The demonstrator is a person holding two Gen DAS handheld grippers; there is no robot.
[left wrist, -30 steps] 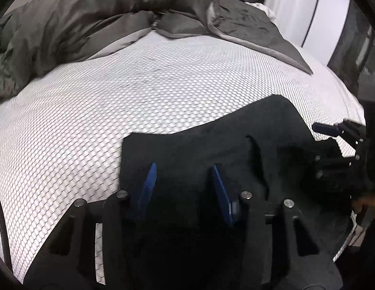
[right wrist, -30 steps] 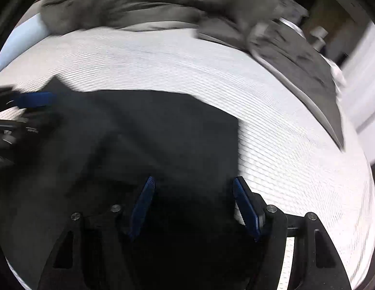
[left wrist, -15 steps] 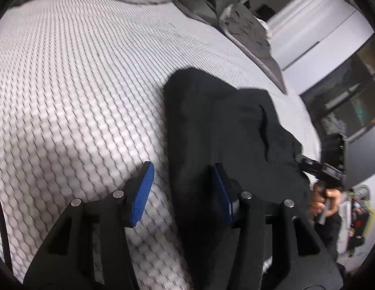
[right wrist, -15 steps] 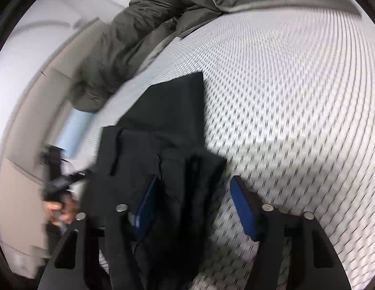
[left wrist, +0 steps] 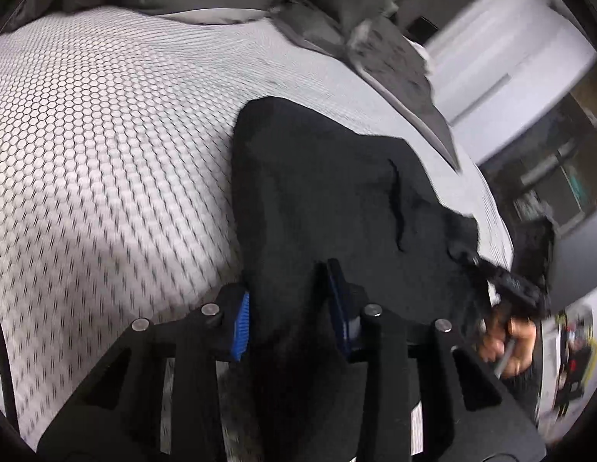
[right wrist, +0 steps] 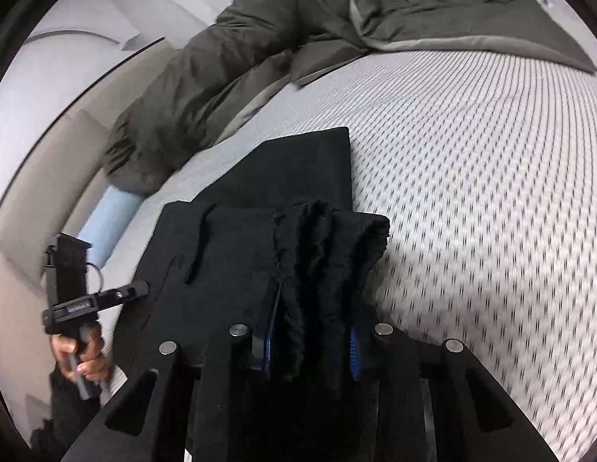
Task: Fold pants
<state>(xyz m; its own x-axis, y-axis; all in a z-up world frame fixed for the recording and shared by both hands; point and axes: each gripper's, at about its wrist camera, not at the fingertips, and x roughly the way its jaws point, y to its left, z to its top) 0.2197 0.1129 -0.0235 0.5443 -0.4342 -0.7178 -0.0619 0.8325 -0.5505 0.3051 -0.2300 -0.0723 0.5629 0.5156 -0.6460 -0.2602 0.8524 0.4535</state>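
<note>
Black pants [left wrist: 329, 192] lie partly folded on the white honeycomb mattress [left wrist: 106, 146]. My left gripper [left wrist: 290, 315] is shut on the near edge of the pants, with cloth bunched between the blue pads. In the right wrist view the pants [right wrist: 260, 246] spread ahead, and my right gripper [right wrist: 311, 342] is shut on a thick bunch of the waist end. Each gripper shows in the other's view: the right one [left wrist: 506, 285] at the right, the left one [right wrist: 90, 300] at the left.
A crumpled grey duvet [right wrist: 260, 50] lies along the far side of the bed, also in the left wrist view [left wrist: 336, 7]. A light blue pillow [right wrist: 106, 227] sits at the bed's left side. A white wall and dark furniture [left wrist: 548, 177] stand to the right.
Both grippers closed from open onto the pants' edges. The cameras swung round and the cloth now bunches between the pads.
</note>
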